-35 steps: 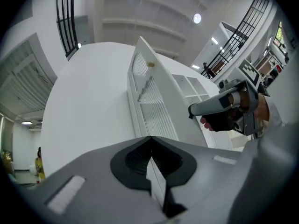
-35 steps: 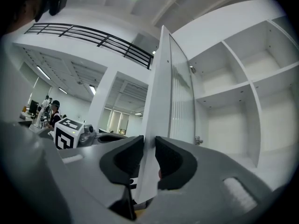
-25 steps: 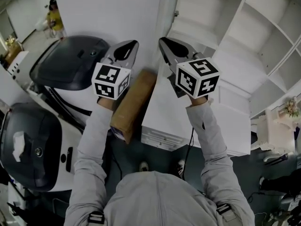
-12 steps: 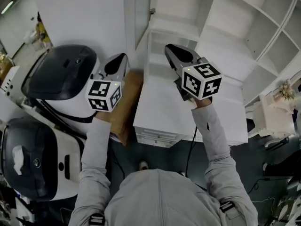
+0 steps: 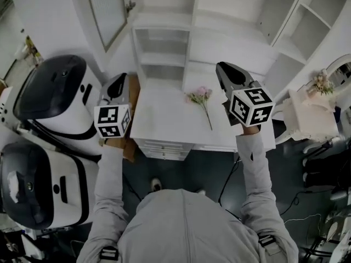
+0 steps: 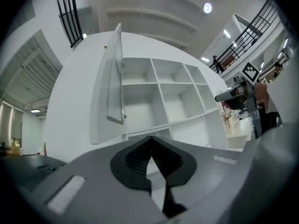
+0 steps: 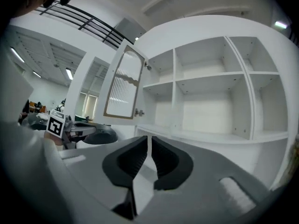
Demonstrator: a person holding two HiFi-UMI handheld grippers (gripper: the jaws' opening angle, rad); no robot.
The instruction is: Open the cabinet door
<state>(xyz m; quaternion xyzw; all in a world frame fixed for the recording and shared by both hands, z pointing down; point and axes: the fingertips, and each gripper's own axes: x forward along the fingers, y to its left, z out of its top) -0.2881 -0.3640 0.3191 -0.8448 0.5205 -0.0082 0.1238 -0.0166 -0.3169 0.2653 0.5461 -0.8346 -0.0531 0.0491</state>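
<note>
the white open-shelf cabinet [image 5: 193,21] has its white-framed door with a ribbed glass panel [image 5: 107,12] swung wide open. the door hangs from the cabinet's left edge and stands out from it, a small knob on its free side, and the compartments behind it are bare.

the left gripper [image 6: 150,137] is in front of the cabinet's left end, below the door and well apart from it. its jaws are fully together, tips meeting, with nothing between them.

the right gripper [image 7: 149,136] is in front of the cabinet's right half, pointing into the shelves. its jaws stand only a narrow slit apart and hold nothing.

a white desk with drawers [image 5: 164,122] stands against the cabinet's foot, and a pink flower on a thin stem [image 5: 202,100] lies on it, in front of the cabinet's middle. two black-and-white rounded machines [image 5: 52,95] sit off the cabinet's left side, past the door.
</note>
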